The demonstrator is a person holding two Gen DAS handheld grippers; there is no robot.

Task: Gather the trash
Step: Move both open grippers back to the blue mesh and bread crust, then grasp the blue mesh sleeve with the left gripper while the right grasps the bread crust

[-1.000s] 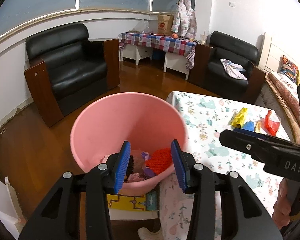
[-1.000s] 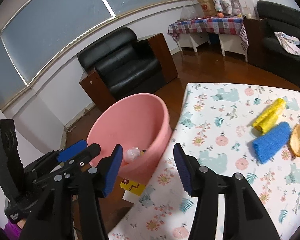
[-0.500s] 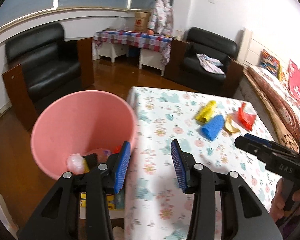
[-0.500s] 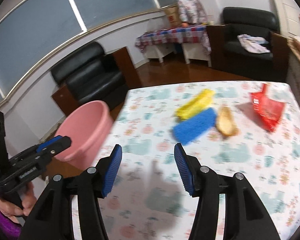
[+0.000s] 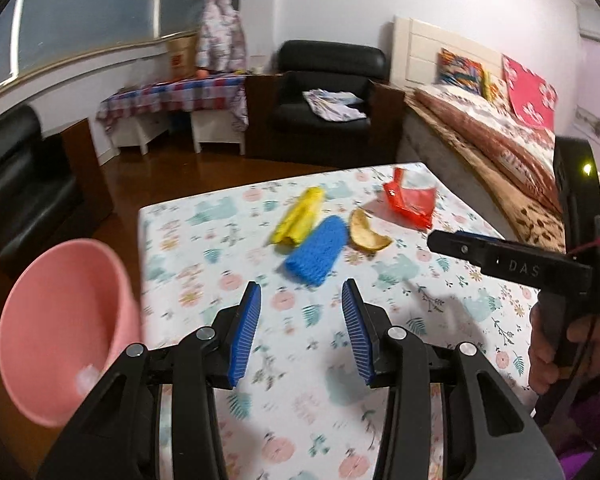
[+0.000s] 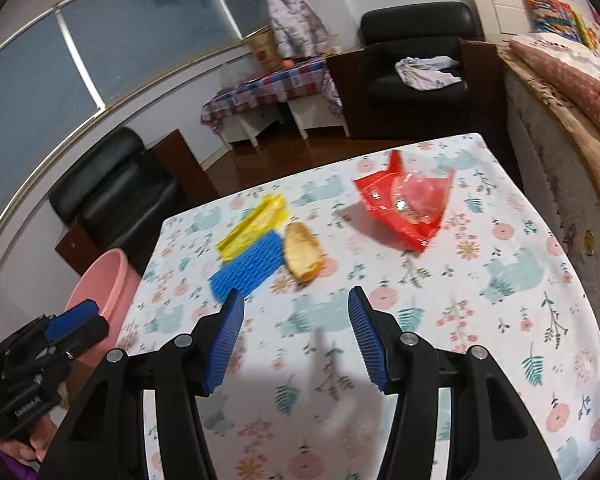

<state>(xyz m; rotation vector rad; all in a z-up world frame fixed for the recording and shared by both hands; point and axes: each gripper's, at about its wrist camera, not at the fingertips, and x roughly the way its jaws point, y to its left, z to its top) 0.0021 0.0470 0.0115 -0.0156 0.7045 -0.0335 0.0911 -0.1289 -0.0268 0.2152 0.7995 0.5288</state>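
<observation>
On the floral tablecloth (image 5: pixel 228 280) (image 6: pixel 480 300) lie a yellow wrapper (image 5: pixel 300 220) (image 6: pixel 256 226), a blue knitted piece (image 5: pixel 318 254) (image 6: pixel 248 270), a brown fruit peel (image 5: pixel 366 232) (image 6: pixel 302 254) and a red plastic wrapper (image 5: pixel 412 200) (image 6: pixel 406 208). My left gripper (image 5: pixel 300 320) hangs open over the table, just short of the blue piece, nothing between its fingers. My right gripper (image 6: pixel 296 332) is open too, short of the peel and blue piece. A pink bucket (image 5: pixel 64 320) (image 6: pixel 100 284) stands off the table's left edge.
Black armchairs (image 5: pixel 328 96) (image 6: pixel 112 184) stand beyond the table, with a checked side table (image 5: pixel 180 96) between them. A bed (image 5: pixel 500 136) runs along the right side. A hand (image 5: pixel 564 344) holds the right gripper in the left wrist view.
Both grippers swung right, away from the pink bucket and over the table. The trash items now lie just ahead of the fingers. Both stayed open and empty.
</observation>
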